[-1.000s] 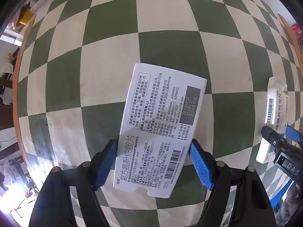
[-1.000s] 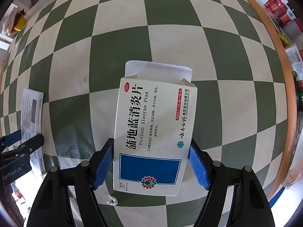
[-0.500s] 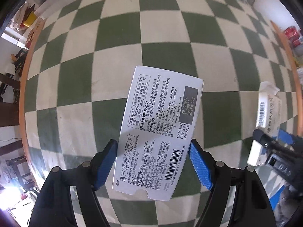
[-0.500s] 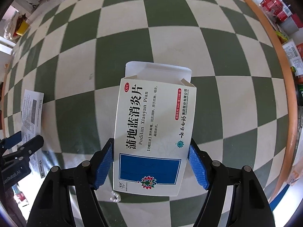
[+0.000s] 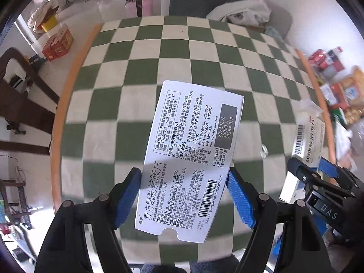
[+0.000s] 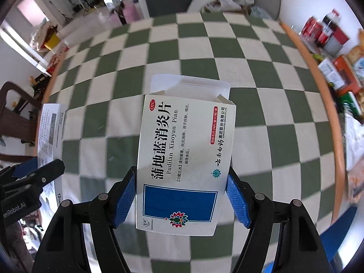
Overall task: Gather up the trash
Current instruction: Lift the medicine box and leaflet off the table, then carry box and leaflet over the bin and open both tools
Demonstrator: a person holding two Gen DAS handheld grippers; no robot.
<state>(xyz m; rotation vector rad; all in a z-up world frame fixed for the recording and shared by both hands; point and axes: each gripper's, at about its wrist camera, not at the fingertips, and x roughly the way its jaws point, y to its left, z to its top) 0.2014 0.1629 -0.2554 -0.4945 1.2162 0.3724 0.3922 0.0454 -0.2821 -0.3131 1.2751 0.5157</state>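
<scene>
My left gripper [image 5: 184, 182] is shut on a white medicine box [image 5: 193, 150] printed with black text and a barcode, held above the green and white checkered tablecloth [image 5: 159, 56]. My right gripper [image 6: 182, 182] is shut on a white and blue Pudilan medicine box [image 6: 184, 159] with its top flap open. The right gripper and its box also show in the left wrist view [image 5: 307, 141]. The left gripper's box shows at the left of the right wrist view [image 6: 49, 134].
The table has an orange wooden rim [image 5: 68, 86]. A small crumpled scrap [image 5: 264, 151] lies on the cloth. Snack packs and bottles [image 6: 327, 34] crowd the right side. A red carton [image 5: 58, 43] and a dark chair [image 5: 20, 79] stand on the left. Cloth lies heaped on a seat [image 5: 241, 11] behind.
Both grippers have risen and tilted up with their boxes. The table now looks smaller and the room behind it has come into view.
</scene>
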